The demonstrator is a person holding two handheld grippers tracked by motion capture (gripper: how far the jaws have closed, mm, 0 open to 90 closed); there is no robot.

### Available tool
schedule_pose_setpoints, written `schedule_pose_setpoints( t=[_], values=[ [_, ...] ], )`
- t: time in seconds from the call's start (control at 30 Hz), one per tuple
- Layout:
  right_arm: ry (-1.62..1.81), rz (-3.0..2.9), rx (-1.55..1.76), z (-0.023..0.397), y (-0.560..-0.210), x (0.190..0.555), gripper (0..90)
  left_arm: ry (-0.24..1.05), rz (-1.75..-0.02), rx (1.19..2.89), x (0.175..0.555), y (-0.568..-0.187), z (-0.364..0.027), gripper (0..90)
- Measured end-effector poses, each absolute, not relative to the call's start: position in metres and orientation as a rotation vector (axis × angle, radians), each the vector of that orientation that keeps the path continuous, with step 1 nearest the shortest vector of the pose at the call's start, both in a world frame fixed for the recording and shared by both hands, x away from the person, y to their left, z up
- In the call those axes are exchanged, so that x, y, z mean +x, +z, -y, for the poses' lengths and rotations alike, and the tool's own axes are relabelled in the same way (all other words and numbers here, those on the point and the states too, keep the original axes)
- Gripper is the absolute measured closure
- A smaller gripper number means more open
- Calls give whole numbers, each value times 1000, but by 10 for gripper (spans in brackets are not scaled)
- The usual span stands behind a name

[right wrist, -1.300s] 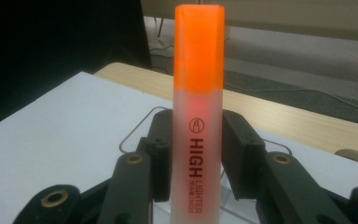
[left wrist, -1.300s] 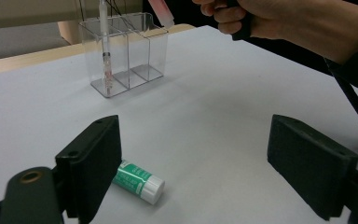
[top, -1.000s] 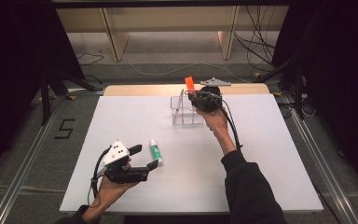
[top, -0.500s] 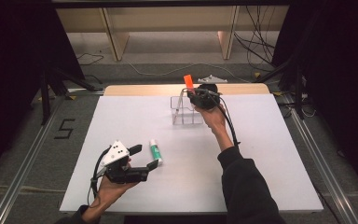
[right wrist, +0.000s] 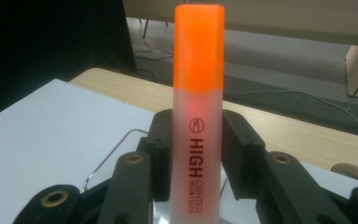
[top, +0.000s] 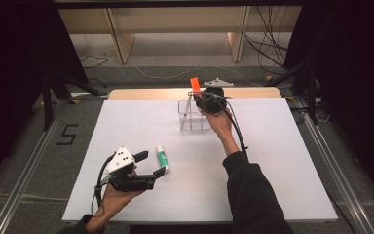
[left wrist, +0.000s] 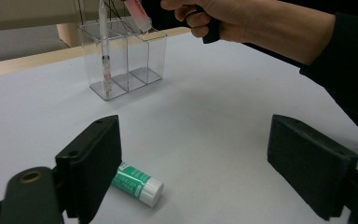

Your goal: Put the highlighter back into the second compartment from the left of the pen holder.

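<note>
The orange plastic marker pen (right wrist: 198,116), printed "HIGH LIGHTER", stands upright mid-frame, squeezed by the right gripper (right wrist: 196,154) over the clear plastic box (top: 193,116). Lower left, the left gripper (top: 152,165) gapes beside a green-and-white glue stick (top: 162,158).

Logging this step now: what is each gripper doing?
Left gripper: open, holding nothing, beside the glue stick.
Right gripper: closed on the orange highlighter, above the clear organizer.

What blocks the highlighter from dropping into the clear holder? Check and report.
Nothing visible does. The right gripper holds the highlighter just above the clear holder. A pen stands in an end compartment; the other compartments look free.
</note>
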State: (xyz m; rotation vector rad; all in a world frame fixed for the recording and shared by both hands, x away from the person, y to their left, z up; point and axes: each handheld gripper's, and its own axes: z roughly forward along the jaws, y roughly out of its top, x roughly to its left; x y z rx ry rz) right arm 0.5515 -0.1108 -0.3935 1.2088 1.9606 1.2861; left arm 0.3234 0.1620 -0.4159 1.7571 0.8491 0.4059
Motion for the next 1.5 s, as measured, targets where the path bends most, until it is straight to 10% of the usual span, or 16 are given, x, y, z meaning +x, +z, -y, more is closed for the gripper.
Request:
schedule_pose_setpoints(
  t=[1.27,1.5],
  values=[
    [1282,-1960,1244,95,-412,555,656,404,-848,1755,323,-416,-162,171],
    [1327,-1999,1252,105,-397,546,377,406,-850,1762,324,-416,-163,171]
  ],
)
